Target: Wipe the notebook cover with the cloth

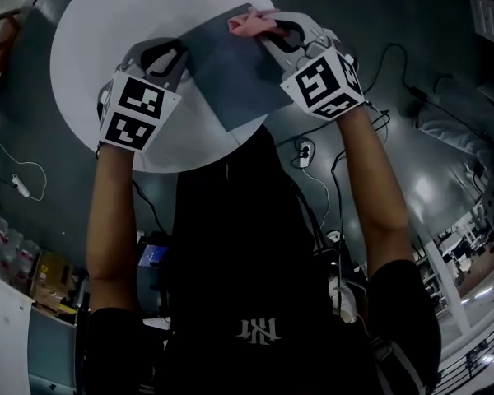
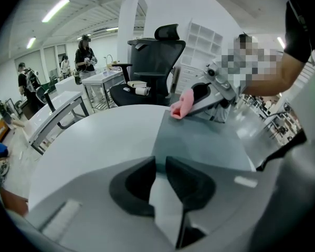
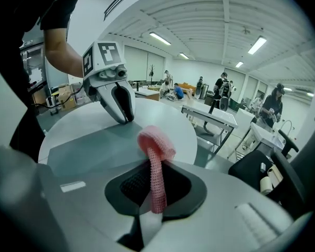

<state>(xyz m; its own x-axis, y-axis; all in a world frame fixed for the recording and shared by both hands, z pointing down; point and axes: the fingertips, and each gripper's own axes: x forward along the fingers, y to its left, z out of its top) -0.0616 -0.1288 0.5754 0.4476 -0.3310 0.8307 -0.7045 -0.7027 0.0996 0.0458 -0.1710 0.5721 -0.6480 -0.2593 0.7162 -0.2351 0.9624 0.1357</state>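
Note:
A grey notebook lies flat on the round white table. My left gripper is at the notebook's left edge, jaws drawn together on that edge; the cover stretches away from them. My right gripper is shut on a pink knitted cloth at the notebook's far corner. In the right gripper view the cloth stands up from between the jaws and folds over at its top, above the cover. The left gripper shows opposite, tips down on the notebook.
A black office chair stands just past the table's far side, with white desks and people behind it. Cables and a power strip lie on the dark floor near the person's body. The table's left half is bare.

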